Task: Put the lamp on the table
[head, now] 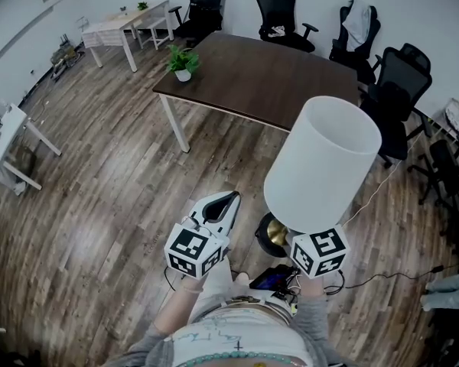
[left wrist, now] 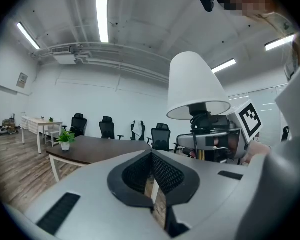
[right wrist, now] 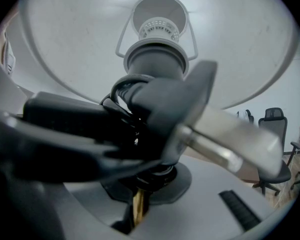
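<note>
The lamp has a white shade [head: 322, 165], a brass stem and a dark round base [head: 271, 234]. My right gripper [head: 297, 235] is shut on the brass stem [right wrist: 138, 204] just under the socket, holding the lamp upright above the wood floor. From below, the right gripper view fills with the shade's inside [right wrist: 80, 44] and the grey socket [right wrist: 156, 60]. My left gripper [head: 230, 199] is beside it on the left, shut and empty, its black pads [left wrist: 162, 171] together. The dark brown table [head: 268, 75] stands ahead, apart from the lamp [left wrist: 195, 86].
A small potted plant [head: 183, 61] sits on the table's left corner. Black office chairs [head: 398, 82] ring the table's far and right sides. White tables [head: 126, 23] stand at the back left. A cable [head: 382, 277] trails over the floor at right.
</note>
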`<state>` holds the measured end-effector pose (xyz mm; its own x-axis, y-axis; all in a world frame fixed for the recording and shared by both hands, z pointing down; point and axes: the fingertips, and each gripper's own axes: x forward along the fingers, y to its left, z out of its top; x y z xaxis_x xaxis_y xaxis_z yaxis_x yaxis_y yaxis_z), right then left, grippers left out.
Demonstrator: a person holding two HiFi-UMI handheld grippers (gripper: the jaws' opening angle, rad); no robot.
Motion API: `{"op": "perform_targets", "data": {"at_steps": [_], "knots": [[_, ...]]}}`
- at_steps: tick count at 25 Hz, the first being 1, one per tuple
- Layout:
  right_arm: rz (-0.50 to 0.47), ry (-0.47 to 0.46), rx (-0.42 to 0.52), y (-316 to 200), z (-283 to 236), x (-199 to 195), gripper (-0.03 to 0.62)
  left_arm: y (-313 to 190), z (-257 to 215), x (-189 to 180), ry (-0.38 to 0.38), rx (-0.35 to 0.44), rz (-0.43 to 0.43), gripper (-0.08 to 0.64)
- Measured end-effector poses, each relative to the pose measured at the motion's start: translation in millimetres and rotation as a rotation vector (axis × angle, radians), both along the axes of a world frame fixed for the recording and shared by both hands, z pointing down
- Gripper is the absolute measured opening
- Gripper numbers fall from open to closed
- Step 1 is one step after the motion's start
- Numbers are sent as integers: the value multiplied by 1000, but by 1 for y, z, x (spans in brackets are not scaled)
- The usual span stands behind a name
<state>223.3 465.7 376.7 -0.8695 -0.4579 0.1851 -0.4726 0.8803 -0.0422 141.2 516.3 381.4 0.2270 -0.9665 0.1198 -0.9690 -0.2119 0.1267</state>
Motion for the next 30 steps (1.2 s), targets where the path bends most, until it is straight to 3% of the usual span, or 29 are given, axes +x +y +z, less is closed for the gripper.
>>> {"op": "perform_targets", "data": {"at_steps": [30], "knots": [[126, 11, 22, -118, 0, -116, 18, -134, 7, -111, -2, 2, 172, 11]]}}
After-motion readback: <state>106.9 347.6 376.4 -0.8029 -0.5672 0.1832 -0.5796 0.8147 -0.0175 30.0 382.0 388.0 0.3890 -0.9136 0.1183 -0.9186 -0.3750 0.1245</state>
